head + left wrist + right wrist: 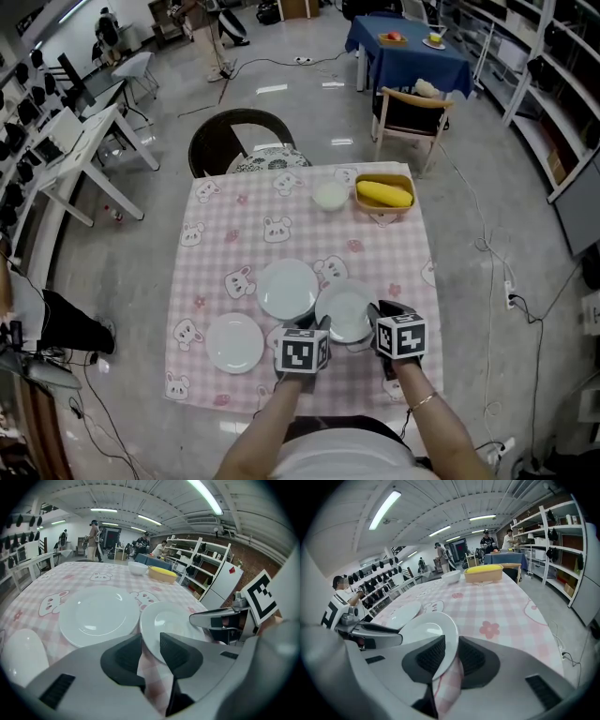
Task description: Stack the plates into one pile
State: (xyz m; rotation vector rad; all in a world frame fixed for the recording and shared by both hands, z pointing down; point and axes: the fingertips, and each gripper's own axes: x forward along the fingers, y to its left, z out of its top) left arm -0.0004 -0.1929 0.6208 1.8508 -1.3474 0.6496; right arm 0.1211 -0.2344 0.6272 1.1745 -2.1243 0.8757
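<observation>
Three white plates lie on the pink checked cloth. The right plate has its near right rim between the jaws of my right gripper, which is shut on it with a fold of cloth bunched up under the rim. My left gripper stands open at the same plate's near left edge, cloth showing between its pads. The middle plate lies just left of it, almost touching. The third plate lies apart at the front left.
At the table's far side stand a small white bowl and a tan tub with something yellow in it. A dark round chair is pushed up behind the table. The table's front edge runs just below both grippers.
</observation>
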